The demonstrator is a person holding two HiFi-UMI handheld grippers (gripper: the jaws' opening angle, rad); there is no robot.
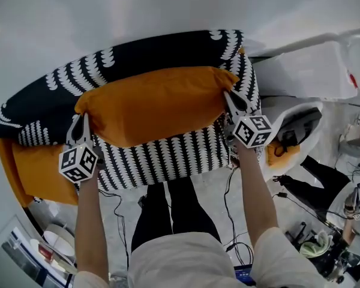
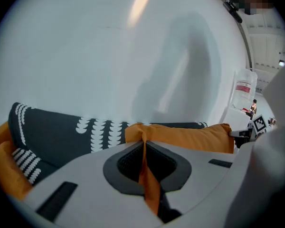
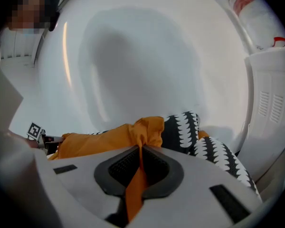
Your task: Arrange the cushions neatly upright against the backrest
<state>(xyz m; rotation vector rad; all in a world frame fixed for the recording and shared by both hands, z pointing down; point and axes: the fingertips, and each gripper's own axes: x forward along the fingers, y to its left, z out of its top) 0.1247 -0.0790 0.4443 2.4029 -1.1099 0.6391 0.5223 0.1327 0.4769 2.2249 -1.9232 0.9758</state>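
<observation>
An orange cushion [image 1: 153, 104] is stretched between my two grippers above the sofa seat [image 1: 162, 158], in front of the black backrest with white scallop print [image 1: 132, 56]. My left gripper [image 1: 81, 125] is shut on the cushion's left corner, where orange cloth [image 2: 145, 160] runs pinched between the jaws. At the right corner my right gripper [image 1: 231, 101] is shut on it too, the fabric [image 3: 137, 175] squeezed in its jaws. A second orange cushion [image 1: 36, 170] lies at the sofa's left end. The held orange cushion [image 2: 185, 136] stretches away to the right in the left gripper view.
A white wall [image 1: 138, 11] rises behind the sofa. A white appliance [image 1: 315, 68] stands to the right, with a white chair [image 1: 300, 128] beside it. Cables [image 1: 228, 197] trail on the floor by the person's legs [image 1: 168, 215]. Clutter sits at the bottom left [image 1: 42, 251] and bottom right [image 1: 324, 245].
</observation>
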